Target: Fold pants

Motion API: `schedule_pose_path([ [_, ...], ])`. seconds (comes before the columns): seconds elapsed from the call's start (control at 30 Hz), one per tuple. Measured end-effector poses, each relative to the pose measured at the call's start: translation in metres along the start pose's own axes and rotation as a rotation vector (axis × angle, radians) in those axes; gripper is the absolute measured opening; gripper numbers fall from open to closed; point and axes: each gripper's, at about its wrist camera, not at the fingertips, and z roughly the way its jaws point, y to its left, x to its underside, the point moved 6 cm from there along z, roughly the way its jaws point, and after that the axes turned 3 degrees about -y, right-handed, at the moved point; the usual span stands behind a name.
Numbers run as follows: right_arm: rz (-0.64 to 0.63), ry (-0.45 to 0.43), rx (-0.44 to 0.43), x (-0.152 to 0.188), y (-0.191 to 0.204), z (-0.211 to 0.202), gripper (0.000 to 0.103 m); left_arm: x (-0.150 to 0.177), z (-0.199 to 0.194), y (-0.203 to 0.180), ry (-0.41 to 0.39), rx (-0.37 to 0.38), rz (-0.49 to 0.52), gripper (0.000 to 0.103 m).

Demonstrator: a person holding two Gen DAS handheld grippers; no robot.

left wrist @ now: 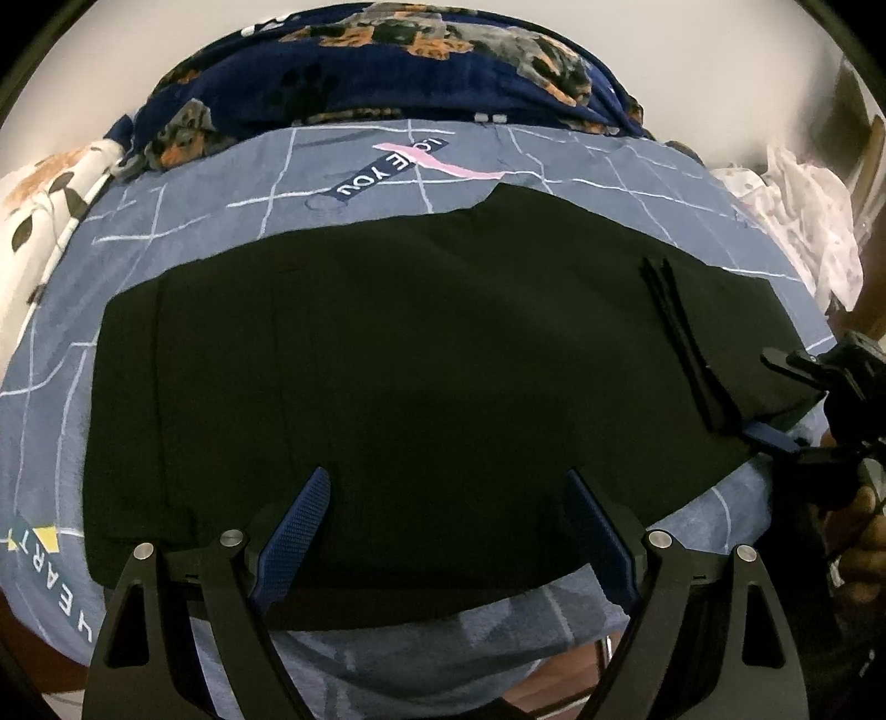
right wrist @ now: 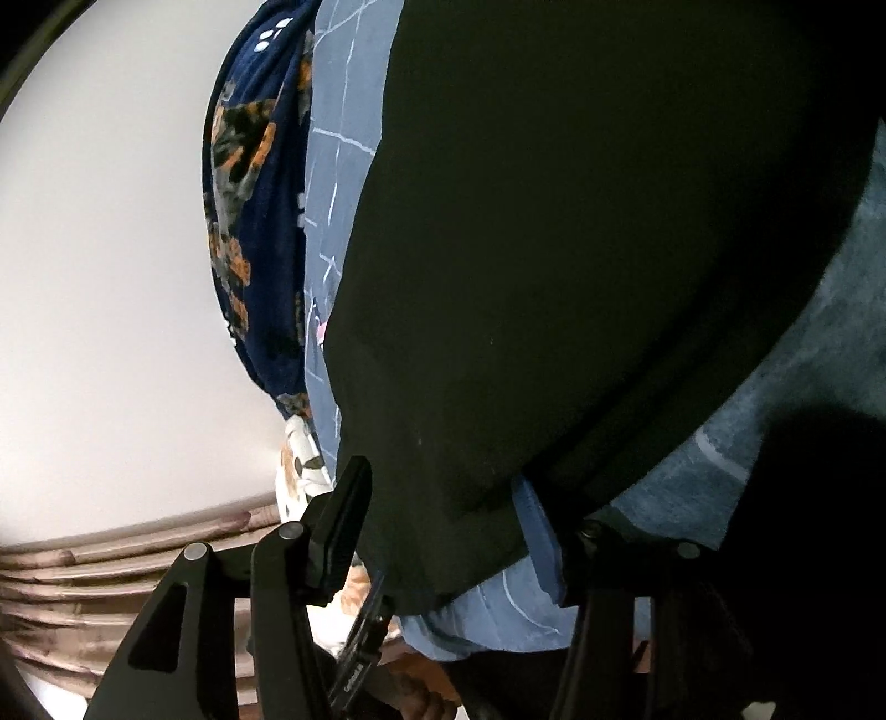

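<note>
**Desk:** What sits nearest the lens?

**Photographer:** The left gripper [left wrist: 448,526], its blue pads spread wide and released over the near edge of the black pants [left wrist: 421,343], clasping nothing. The pants lie folded into a broad dark block across the middle of a grey-blue bedsheet [left wrist: 183,221] printed with a white grid, on a bed.

**Desk:** And the other tool?

**Photographer:** The right gripper [right wrist: 443,526] is at the pants' right end, near the bed's right edge. Its jaws stand part open, straddling the cloth's corner; one blue finger [right wrist: 540,526] is tucked under the hem and the black one [right wrist: 346,520] is clear on the other side. No clamp on the fabric shows. A hand [left wrist: 864,554] is at its handle.

**Desk:** Beyond that?

**Photographer:** Folded layers show as ridges near the pants' right end. Further on, a navy blanket [left wrist: 332,72] with orange and grey dog prints is bunched along the bed's far edge, a white floral cloth [left wrist: 50,205] at the far left corner and a pale wall [left wrist: 692,50] behind.
</note>
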Motion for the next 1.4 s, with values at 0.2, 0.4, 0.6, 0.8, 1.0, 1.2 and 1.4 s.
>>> schedule_pose_path([
  [0.2, 0.039, -0.020, 0.020, -0.003, -0.005, 0.004, 0.025, 0.001, 0.000, -0.001, 0.005, 0.004, -0.003, 0.086],
  [0.4, 0.091, -0.003, -0.012, -0.006, -0.019, 0.004, 0.011, 0.001, 0.001, 0.000, 0.009, 0.002, -0.008, 0.086],
  [0.6, 0.046, 0.015, -0.009, -0.005, -0.017, -0.003, 0.011, 0.001, 0.001, 0.000, 0.014, -0.001, -0.012, 0.086],
  [0.8, 0.025, 0.027, 0.021, -0.001, -0.020, -0.017, 0.011, 0.001, 0.001, 0.001, 0.016, 0.000, -0.019, 0.086],
  [1.0, 0.006, 0.037, 0.052, 0.002, -0.022, -0.018, 0.011, 0.003, 0.001, -0.001, 0.018, -0.007, -0.006, 0.086],
  [1.2, 0.058, 0.094, 0.013, 0.003, -0.025, -0.013, 0.016, 0.004, 0.002, -0.002, 0.020, -0.013, 0.000, 0.086],
  [1.4, 0.006, 0.097, 0.023, 0.011, -0.012, -0.024, 0.023, 0.004, 0.002, -0.002, 0.022, -0.015, -0.001, 0.086],
])
